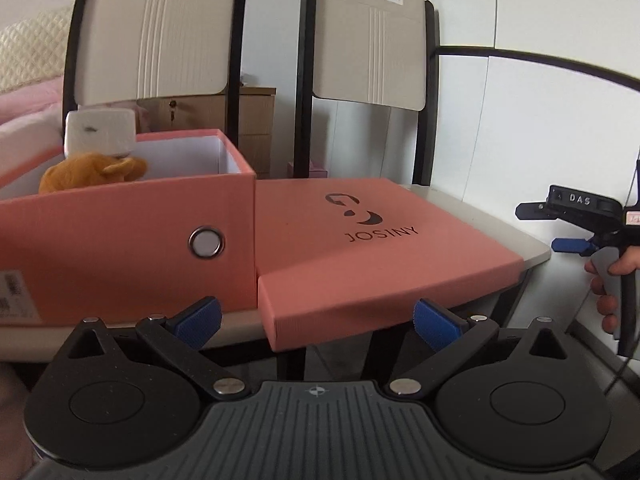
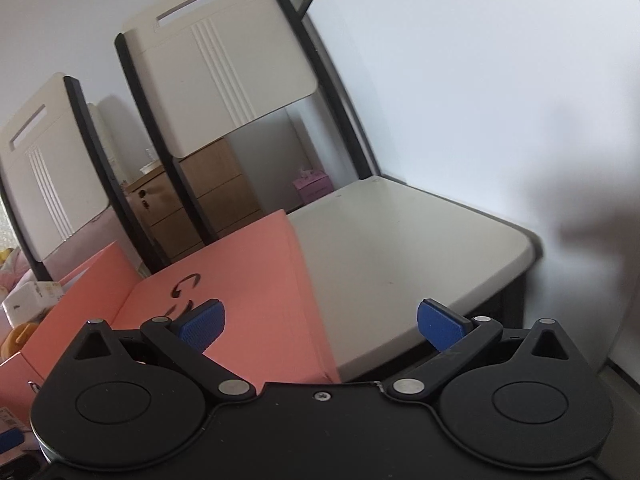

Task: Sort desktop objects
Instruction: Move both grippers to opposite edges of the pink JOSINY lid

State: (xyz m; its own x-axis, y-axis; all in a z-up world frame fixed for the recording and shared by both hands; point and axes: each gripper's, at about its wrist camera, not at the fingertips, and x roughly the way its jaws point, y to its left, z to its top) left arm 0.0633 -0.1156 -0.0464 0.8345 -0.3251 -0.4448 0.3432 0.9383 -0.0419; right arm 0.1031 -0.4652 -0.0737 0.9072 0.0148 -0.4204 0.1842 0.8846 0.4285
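Note:
An open pink box point(image 1: 120, 232) sits on a chair seat at the left. Inside it lie an orange plush toy point(image 1: 92, 172) and a white tissue pack point(image 1: 100, 132). Its pink lid point(image 1: 380, 248), marked JOSINY, lies flat beside it on the right and overhangs the seat's front edge. My left gripper point(image 1: 316, 322) is open and empty, just in front of the lid's near corner. My right gripper point(image 2: 320, 324) is open and empty, above the lid point(image 2: 248, 288) and the bare seat point(image 2: 400, 248). The right gripper also shows in the left wrist view point(image 1: 560, 224) at the far right.
Two beige chair backs with black frames point(image 1: 160, 28) point(image 1: 372, 48) stand behind the box and lid. A white wall point(image 2: 480, 80) runs close along the right. A wooden drawer cabinet point(image 1: 248, 128) stands farther back. The floor point(image 1: 600, 360) lies below at right.

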